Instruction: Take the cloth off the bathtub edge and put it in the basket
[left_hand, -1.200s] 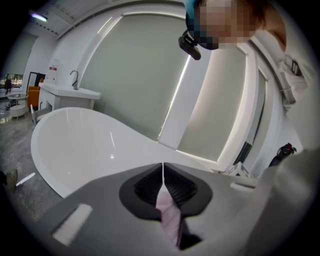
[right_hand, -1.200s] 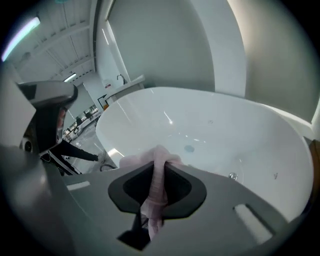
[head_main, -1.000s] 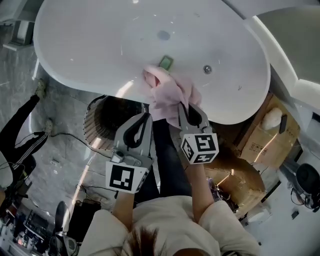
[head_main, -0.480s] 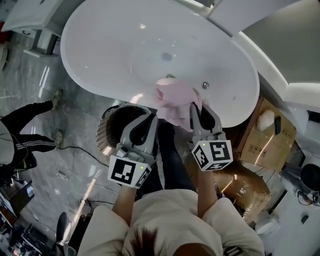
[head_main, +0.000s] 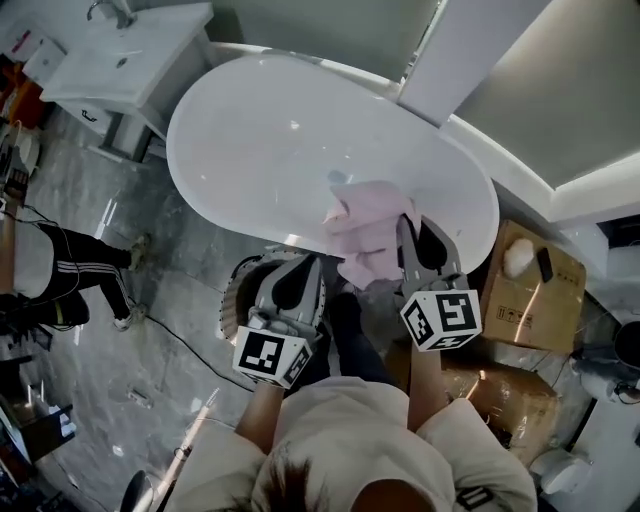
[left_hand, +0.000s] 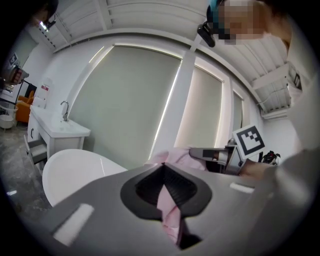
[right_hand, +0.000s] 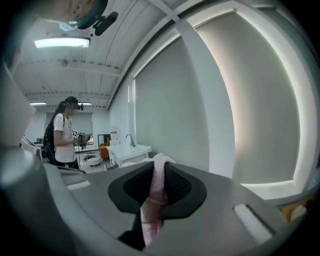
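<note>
The pink cloth (head_main: 365, 228) hangs bunched in the air over the near edge of the white bathtub (head_main: 260, 150). My right gripper (head_main: 404, 220) is shut on its right side, and in the right gripper view a fold of the cloth (right_hand: 152, 210) is pinched between the jaws. My left gripper (head_main: 308, 262) sits lower left of the cloth, above the dark round basket (head_main: 234, 288) beside the tub. In the left gripper view a strip of the cloth (left_hand: 167, 210) runs through the shut left gripper (left_hand: 164, 169).
A white vanity with a sink (head_main: 120, 50) stands at the far left end of the tub. A person in dark trousers (head_main: 60, 270) is on the floor side at left. Cardboard boxes (head_main: 530, 280) stand at the right. A cable (head_main: 190, 340) runs across the grey floor.
Both grippers have risen with the pink cloth, which has come up off the tub edge and now hangs in the air. The left gripper stays over the basket side.
</note>
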